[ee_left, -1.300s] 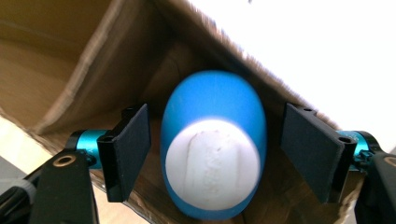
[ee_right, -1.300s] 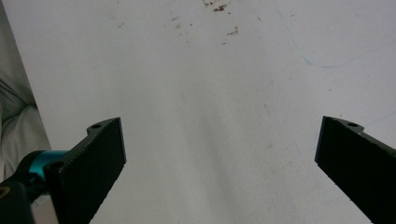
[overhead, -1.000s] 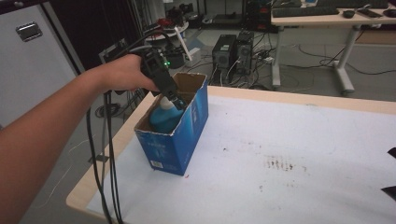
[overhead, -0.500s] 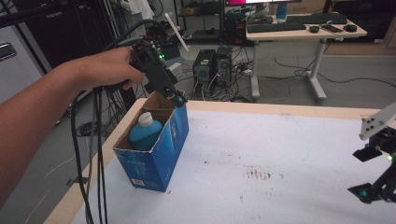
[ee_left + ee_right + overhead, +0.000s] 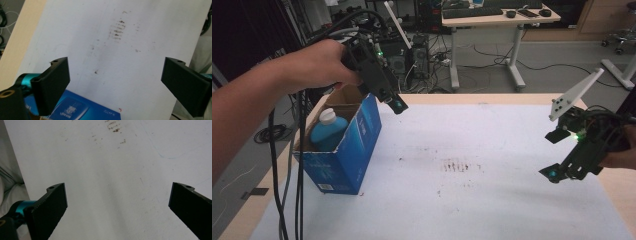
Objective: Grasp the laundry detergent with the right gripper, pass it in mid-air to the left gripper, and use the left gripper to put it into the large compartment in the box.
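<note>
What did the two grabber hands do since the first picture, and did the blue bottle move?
The left gripper let go of the blue bottle with a white cap and lifted out of the blue cardboard box, jaws open. The right gripper came in at the right, open. Bottle and box stayed put.

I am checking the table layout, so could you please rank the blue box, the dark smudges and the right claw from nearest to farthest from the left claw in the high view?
From the left claw:
1. Blue box, just below it at the table's left edge.
2. Dark smudges, mid-table on the white sheet.
3. Right claw, far right edge.
</note>
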